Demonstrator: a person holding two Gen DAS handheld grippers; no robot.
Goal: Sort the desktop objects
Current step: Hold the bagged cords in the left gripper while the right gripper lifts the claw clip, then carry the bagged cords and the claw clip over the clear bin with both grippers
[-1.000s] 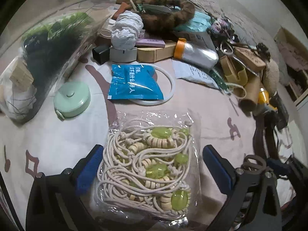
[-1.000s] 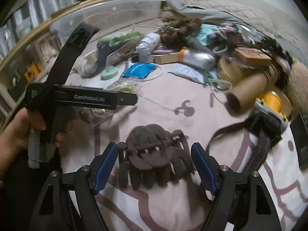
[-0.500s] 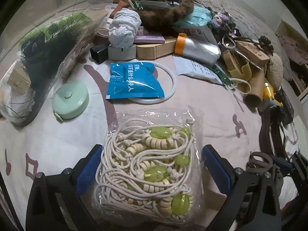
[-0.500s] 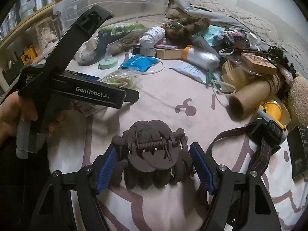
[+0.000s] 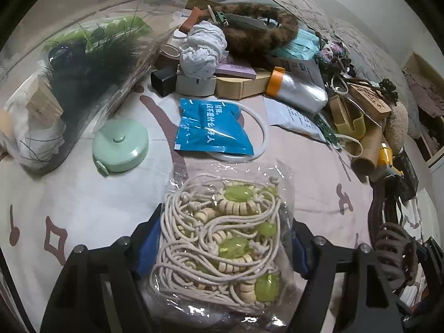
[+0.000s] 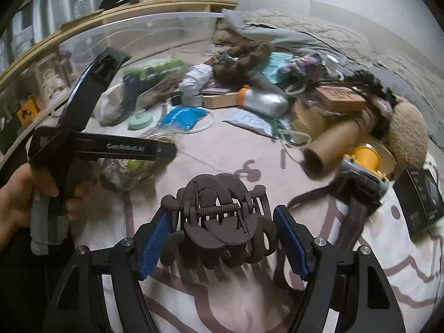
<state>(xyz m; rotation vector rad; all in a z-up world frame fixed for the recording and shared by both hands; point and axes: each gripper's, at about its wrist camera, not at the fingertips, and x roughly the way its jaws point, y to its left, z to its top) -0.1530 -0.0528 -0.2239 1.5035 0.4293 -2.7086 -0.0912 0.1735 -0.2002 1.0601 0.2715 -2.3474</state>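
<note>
Left gripper (image 5: pixel 222 238) jaws closing around clear plastic bag of cream cord and green beads (image 5: pixel 222 236), lying lengthwise between pads on bed sheet (image 5: pixel 83 202). Right gripper (image 6: pixel 222 241) half-wide, straddling dark brown claw hair clip (image 6: pixel 219 222), spring axis crosswise; pad contact unclear.

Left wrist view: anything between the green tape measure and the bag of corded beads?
No: bare printed sheet between green tape measure and bag of corded beads, left wrist view.

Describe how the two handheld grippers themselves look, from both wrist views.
Both the left gripper and the right gripper are matte black, angular frames with silver bolts at the finger joints and textured blue pads inside the fingers. In the right wrist view, the left gripper's body bears white "GenRobot.AI" lettering. No cables show.
</note>
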